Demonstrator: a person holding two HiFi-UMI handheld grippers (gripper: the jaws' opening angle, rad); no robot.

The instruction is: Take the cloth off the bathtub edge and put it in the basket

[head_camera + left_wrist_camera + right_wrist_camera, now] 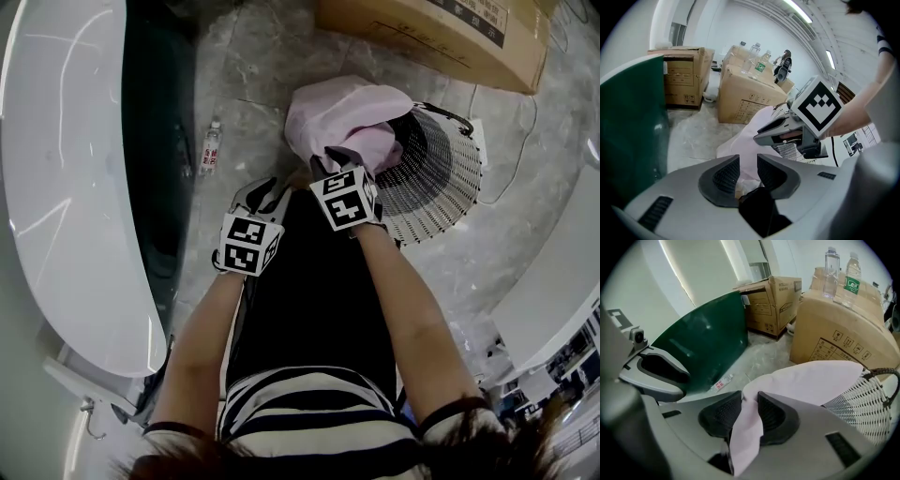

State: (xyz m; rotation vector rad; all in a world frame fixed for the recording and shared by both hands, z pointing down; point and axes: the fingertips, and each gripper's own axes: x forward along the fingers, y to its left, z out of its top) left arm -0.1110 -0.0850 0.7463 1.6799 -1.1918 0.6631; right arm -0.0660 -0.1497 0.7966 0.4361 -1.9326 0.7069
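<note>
The pale pink cloth is off the tub. It is draped across the near rim of the round white woven basket, one fold dipping inside the rim and the rest bulging up on the side away from the basket's dark handle. Much of its lower edge is hidden behind the two grippers in the head view. The basket's dark hollow shows nothing but that pink fold, and its bottom cannot be made out.

The right gripper, just beside the basket rim, pinches a strip of the cloth that runs down between its closed dark pads. The left gripper, a little farther from the basket, has its jaws drawn equally close, with a crumpled pale fold of the cloth caught low between them. That fold is partly covered by a black shape.

Well apart from the basket stands the white glossy bathtub with its dark green side panel. Between the panel and the basket, a small clear plastic bottle lies on the grey marbled floor. Beyond the basket sits a large brown cardboard box, cut off by the edge of the head view, with two clear bottles upright on top.
</note>
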